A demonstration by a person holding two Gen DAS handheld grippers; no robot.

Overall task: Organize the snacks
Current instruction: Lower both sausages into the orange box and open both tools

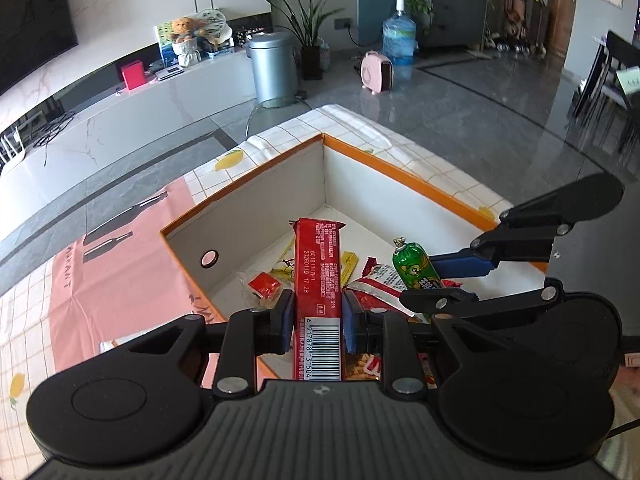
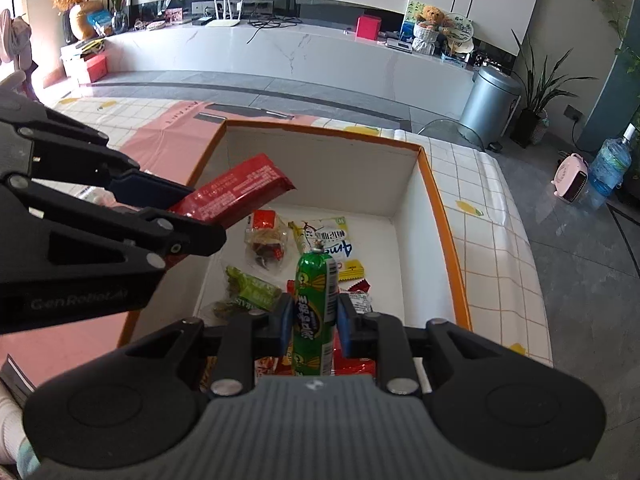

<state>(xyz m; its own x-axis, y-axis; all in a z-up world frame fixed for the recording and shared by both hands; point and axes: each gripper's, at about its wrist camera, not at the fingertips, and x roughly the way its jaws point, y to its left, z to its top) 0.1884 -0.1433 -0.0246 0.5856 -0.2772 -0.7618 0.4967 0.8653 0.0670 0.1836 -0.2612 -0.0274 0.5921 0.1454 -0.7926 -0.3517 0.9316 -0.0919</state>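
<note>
The bench (image 2: pixel 504 240) wears a checked, lemon-printed cloth with a pink panel, and on it sits an open orange-rimmed box (image 2: pixel 444 216) with white inner walls. Both tools hang above the box. The left tool (image 1: pixel 318 312) is clamped on a long red snack bar (image 1: pixel 318 276), barcode end nearest the camera. The right tool (image 2: pixel 314 316) is clamped on a green wrapped sausage stick (image 2: pixel 314 312), held upright. On the box floor lie small snacks: a white-and-blue packet (image 2: pixel 330 240), a green packet (image 2: pixel 252 290) and a clear packet with a red label (image 2: pixel 266 240).
</note>
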